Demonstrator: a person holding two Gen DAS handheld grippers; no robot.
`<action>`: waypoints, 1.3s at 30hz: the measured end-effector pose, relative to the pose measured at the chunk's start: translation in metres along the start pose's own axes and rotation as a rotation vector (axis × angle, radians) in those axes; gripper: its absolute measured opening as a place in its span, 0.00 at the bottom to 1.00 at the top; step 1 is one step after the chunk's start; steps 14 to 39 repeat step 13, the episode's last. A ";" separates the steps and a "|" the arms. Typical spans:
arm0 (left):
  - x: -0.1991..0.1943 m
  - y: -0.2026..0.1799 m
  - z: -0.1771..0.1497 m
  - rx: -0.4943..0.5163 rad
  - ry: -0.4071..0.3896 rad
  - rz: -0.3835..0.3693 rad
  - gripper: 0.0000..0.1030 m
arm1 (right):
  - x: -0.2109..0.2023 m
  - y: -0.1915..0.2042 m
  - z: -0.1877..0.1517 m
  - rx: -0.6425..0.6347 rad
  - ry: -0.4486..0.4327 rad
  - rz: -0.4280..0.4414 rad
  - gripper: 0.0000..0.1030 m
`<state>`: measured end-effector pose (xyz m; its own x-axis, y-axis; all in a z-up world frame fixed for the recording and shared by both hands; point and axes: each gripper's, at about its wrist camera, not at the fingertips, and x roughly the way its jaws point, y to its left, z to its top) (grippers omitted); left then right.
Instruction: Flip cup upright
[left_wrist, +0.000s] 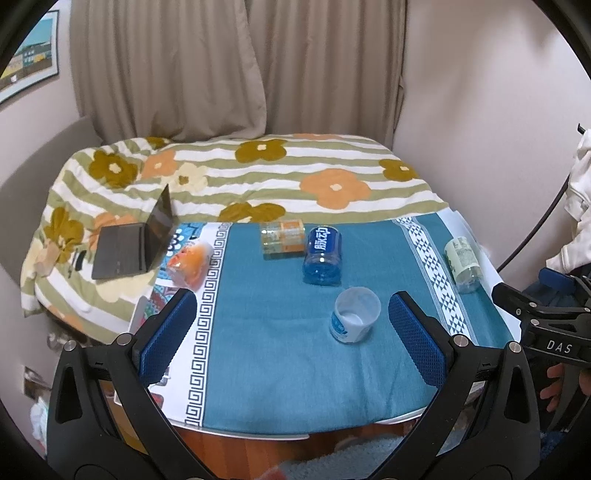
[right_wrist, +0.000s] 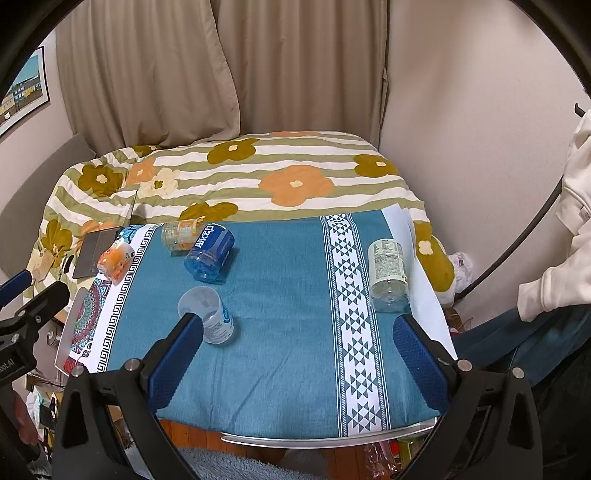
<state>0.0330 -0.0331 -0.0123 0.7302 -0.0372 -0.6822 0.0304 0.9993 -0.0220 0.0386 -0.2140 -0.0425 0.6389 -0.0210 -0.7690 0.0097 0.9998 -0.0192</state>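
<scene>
A small clear plastic cup (left_wrist: 354, 314) with a blue-and-white label stands upright on the blue tablecloth (left_wrist: 280, 354), mouth up. In the right wrist view the cup (right_wrist: 208, 312) stands just past my right gripper's left finger. My left gripper (left_wrist: 291, 314) is open and empty, held back from the table's front edge, with the cup between and just beyond its fingertips, nearer the right one. My right gripper (right_wrist: 297, 332) is open and empty above the front of the table. Its body also shows at the right edge of the left wrist view.
Several bottles lie on their sides: a blue one (left_wrist: 322, 256), an orange-labelled clear one (left_wrist: 282, 238), an orange one (left_wrist: 188, 264) at the left edge, and a white-labelled one (left_wrist: 463, 264) at the right. An open laptop (left_wrist: 135, 243) sits on the flowered bedspread (left_wrist: 295, 173) behind the table.
</scene>
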 end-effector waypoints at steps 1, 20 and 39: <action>-0.001 -0.001 0.000 0.001 -0.005 0.002 1.00 | 0.000 0.000 0.000 0.000 0.000 0.000 1.00; 0.001 -0.004 0.000 -0.010 -0.004 0.015 1.00 | 0.001 0.002 0.001 -0.005 0.008 0.007 1.00; 0.001 -0.004 0.000 -0.010 -0.004 0.015 1.00 | 0.001 0.002 0.001 -0.005 0.008 0.007 1.00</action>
